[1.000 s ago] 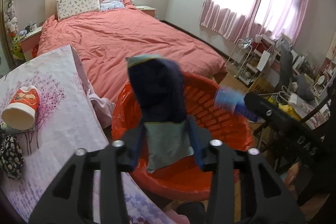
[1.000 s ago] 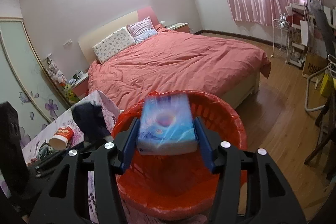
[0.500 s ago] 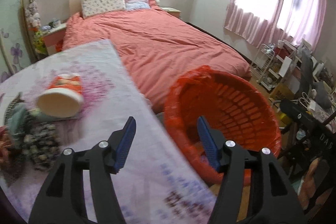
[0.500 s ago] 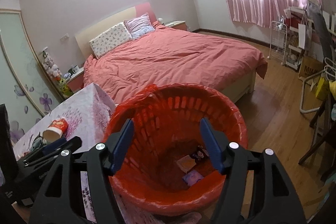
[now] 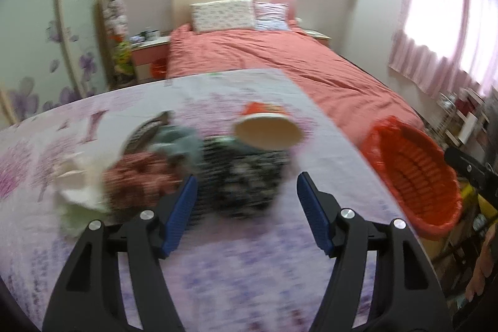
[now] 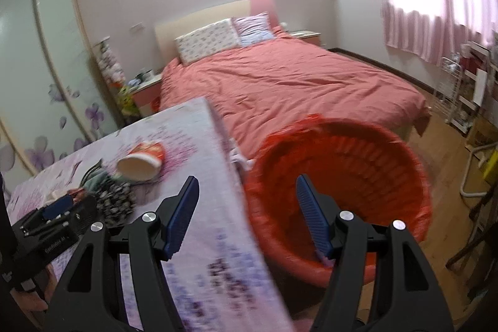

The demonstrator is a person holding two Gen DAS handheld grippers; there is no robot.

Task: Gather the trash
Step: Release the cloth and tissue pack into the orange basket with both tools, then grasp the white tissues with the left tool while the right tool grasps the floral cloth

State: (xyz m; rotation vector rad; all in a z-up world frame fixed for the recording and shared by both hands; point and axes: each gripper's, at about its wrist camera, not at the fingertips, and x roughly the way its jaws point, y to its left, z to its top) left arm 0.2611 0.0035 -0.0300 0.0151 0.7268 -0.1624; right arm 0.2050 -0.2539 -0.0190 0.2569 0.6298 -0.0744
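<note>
Both grippers, left (image 5: 246,207) and right (image 6: 247,207), spread empty; toppled paper cup (image 5: 267,126) mouth toward camera

Left gripper (image 5: 246,204), right gripper (image 6: 247,204): black frames, blue ribbed jaws, silver screws.

The left gripper (image 5: 246,207) hangs over a table (image 5: 249,276) covered in a lilac floral cloth, its blue-padded jaws spread and just widened further, nothing between them; ahead lies a blurred heap: a black-and-white patterned bundle (image 5: 246,179), a reddish patterned piece (image 5: 137,179), a grey-green piece (image 5: 180,142), white crumpled paper (image 5: 77,182); a red paper cup (image 5: 267,126) lies on its side, mouth toward the camera; a red basket (image 5: 417,176) stands right of the table; a pink bed (image 5: 280,64) lies beyond.
</note>
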